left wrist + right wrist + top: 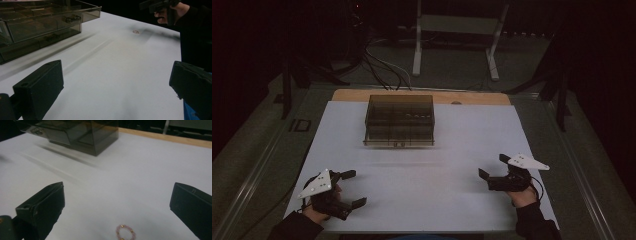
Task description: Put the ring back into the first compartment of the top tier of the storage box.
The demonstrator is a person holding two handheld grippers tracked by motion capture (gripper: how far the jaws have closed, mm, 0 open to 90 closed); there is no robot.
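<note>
A smoky see-through drawer box (399, 120) stands at the middle back of the white table top (422, 175), its small handles facing me. The same box (37, 25) lies ahead and left of my left gripper (116, 85), and the box (75, 132) is far ahead of my right gripper (116, 205). A small pink bead ring (125, 232) lies flat on the table between the right gripper's wide-apart jaws, touching neither; the ring (136, 31) is also seen from the left gripper view. My left gripper (354, 188) at the front left and my right gripper (493, 166) at the front right are both open, holding nothing.
A wooden strip (422, 95) runs along the table's back edge behind the box. Beyond the table stand a white frame (452, 30) and loose cables (382, 65) on the dark floor. The other hand with its gripper (160, 3) shows far ahead in the left gripper view.
</note>
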